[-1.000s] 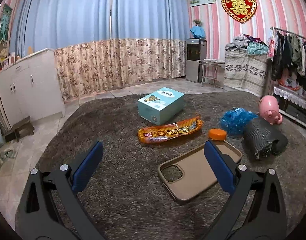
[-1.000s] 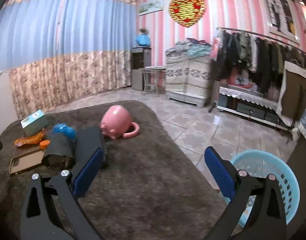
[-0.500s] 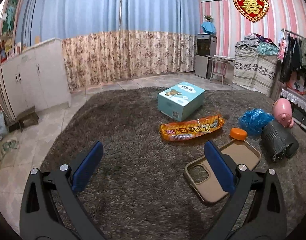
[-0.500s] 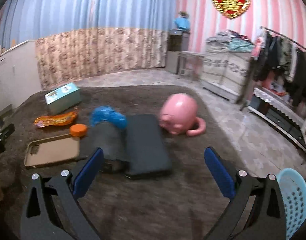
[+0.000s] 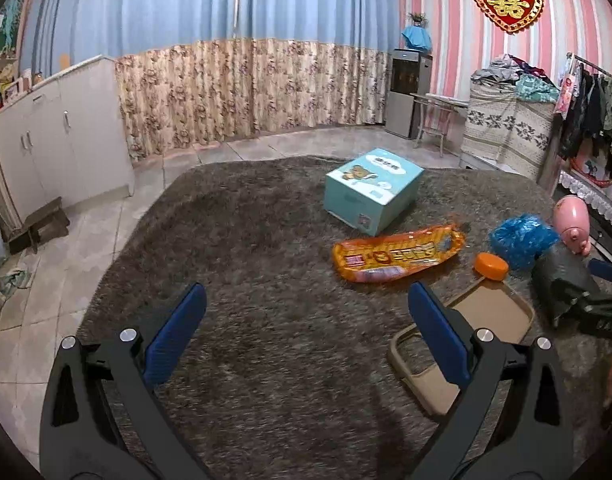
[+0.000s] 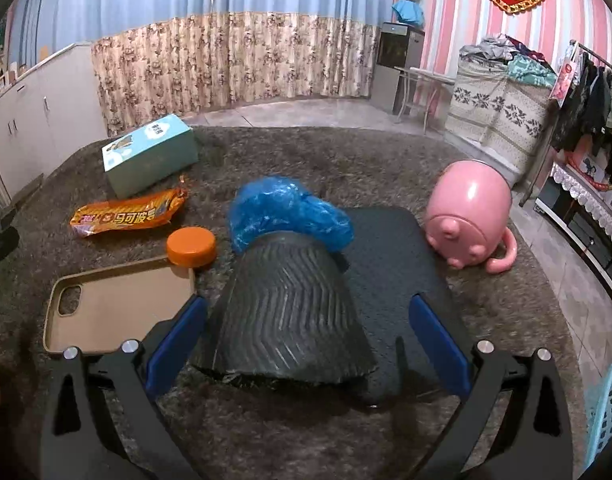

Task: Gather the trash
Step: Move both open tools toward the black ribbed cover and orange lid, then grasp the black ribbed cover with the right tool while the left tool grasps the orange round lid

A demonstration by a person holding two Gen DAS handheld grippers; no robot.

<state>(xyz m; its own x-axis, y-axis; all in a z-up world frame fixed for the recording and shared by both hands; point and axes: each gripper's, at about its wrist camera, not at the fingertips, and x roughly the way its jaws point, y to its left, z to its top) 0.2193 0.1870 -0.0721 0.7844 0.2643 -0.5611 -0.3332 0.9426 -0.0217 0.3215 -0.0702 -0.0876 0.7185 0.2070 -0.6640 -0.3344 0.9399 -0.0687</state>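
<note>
The shaggy brown rug (image 6: pixel 385 152) carried everything; the ribbed black roll (image 6: pixel 286 312) served as landmark. Under it and to its right lay a flat black pad (image 6: pixel 397 248). Far behind-left of the roll sat the teal box (image 6: pixel 150 156), right of it the pink pig cup (image 6: pixel 465 220), left of it the tan phone case (image 6: pixel 118 304). The blue plastic bag (image 6: pixel 286 212) touched the roll's far end; the orange snack wrapper (image 6: pixel 126 216) lay behind-left and the orange cap (image 6: pixel 191 246) just left. Right claw (image 6: pixel 306 336) was spread wide, straddling the roll's near end, not yet closed. Left claw (image 5: pixel 306 332) was also apart, empty, over bare rug. Judgement: the roll is light, rubbery, compressible; pinch across its width near the open edge. A blue basket (image 6: pixel 605 412) sat at the roll's near right.
</note>
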